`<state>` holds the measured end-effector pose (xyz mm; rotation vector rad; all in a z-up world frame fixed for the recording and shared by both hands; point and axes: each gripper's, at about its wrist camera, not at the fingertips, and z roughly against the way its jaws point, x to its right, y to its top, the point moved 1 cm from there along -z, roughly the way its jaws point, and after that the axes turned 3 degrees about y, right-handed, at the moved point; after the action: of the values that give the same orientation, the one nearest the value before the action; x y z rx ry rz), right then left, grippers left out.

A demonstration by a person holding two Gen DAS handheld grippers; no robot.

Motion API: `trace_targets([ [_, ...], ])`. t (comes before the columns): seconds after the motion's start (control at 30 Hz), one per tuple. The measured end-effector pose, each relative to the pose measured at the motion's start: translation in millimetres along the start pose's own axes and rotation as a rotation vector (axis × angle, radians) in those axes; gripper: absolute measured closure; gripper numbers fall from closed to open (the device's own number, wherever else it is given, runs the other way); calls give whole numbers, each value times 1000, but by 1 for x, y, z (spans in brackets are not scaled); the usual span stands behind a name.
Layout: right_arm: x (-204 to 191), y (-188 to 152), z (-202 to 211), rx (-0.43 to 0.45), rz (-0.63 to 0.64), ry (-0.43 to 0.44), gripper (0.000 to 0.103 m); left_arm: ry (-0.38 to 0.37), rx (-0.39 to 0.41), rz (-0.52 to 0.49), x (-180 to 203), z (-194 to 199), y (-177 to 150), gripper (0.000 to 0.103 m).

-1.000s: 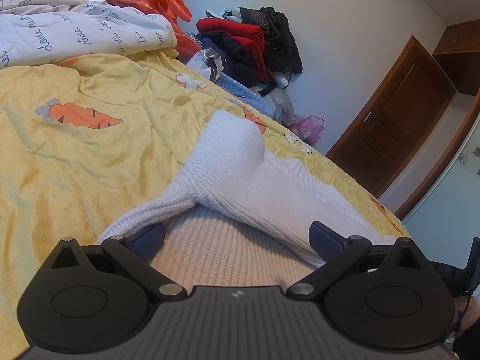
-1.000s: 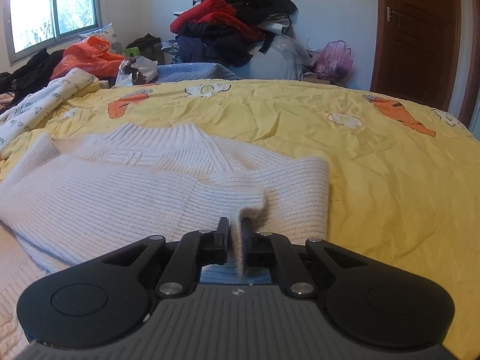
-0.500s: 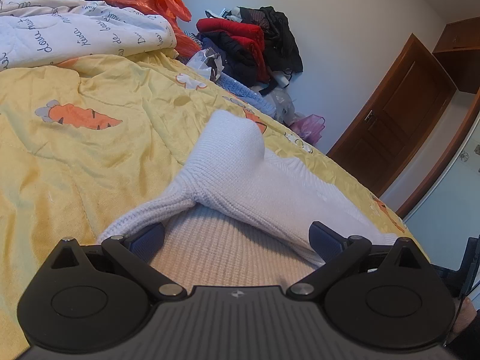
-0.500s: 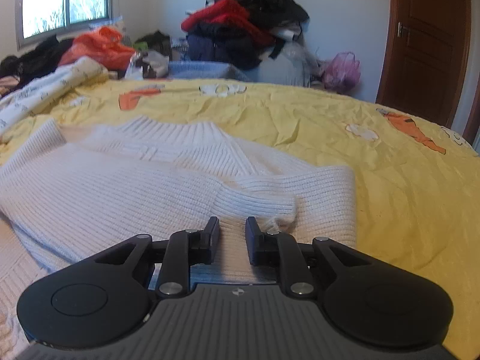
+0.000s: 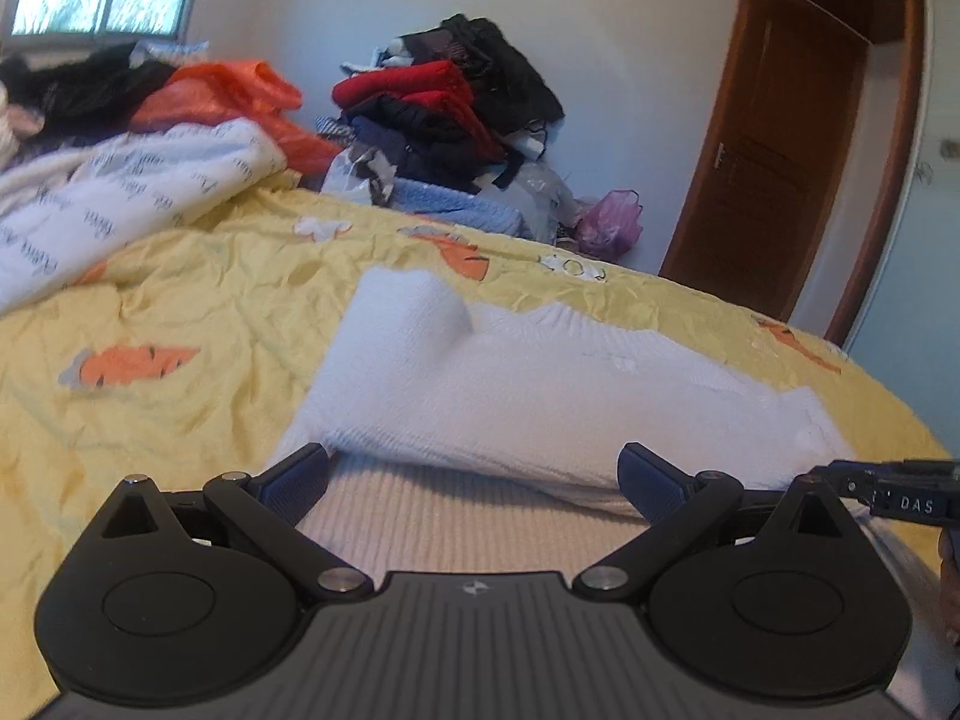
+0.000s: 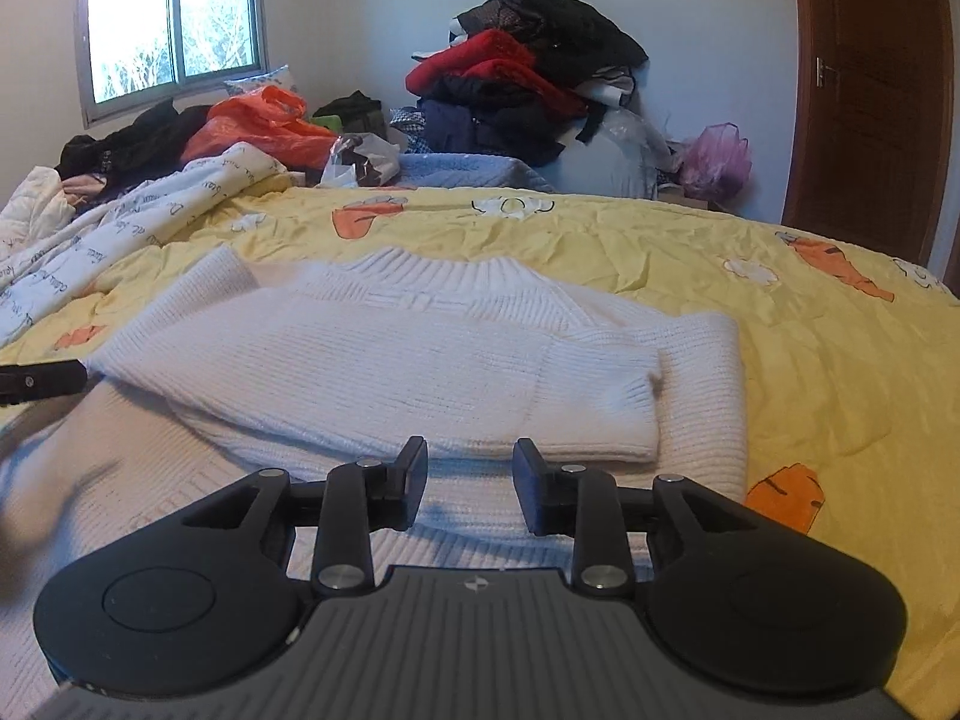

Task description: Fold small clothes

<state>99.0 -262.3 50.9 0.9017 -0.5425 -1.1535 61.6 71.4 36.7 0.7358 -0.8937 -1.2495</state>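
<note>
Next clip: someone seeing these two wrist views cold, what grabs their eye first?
First, the white knit sweater lying across the yellow carrot-print bedspread, with both sleeves folded over its body. Just in front of it sit the left gripper and right gripper, both open and holding nothing. Behind the bed, a tall heap of red and black clothes rises against the wall.

We're looking at a white ribbed-knit sweater lying flat on the yellow bed, collar at the far side, both sleeves folded across the chest, the right one's cuff resting on the body, hem nearest us
</note>
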Motion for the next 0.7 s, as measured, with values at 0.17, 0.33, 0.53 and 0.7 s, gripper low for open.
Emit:
trace_targets([
  [0.17,3,18,-18,19,-5,-39,60,50,4,-184,30,-42,33,0],
  [0.33,15,32,-47,-6,-20,-69,56,99,-116,-198,27,-111,56,0],
  [0.53,28,12,-65,-19,-45,-48,51,108,-221,-168,1,-155,45,0],
  [0.7,34,5,-63,22,-83,-18,51,106,-199,-167,-2,-162,43,0],
])
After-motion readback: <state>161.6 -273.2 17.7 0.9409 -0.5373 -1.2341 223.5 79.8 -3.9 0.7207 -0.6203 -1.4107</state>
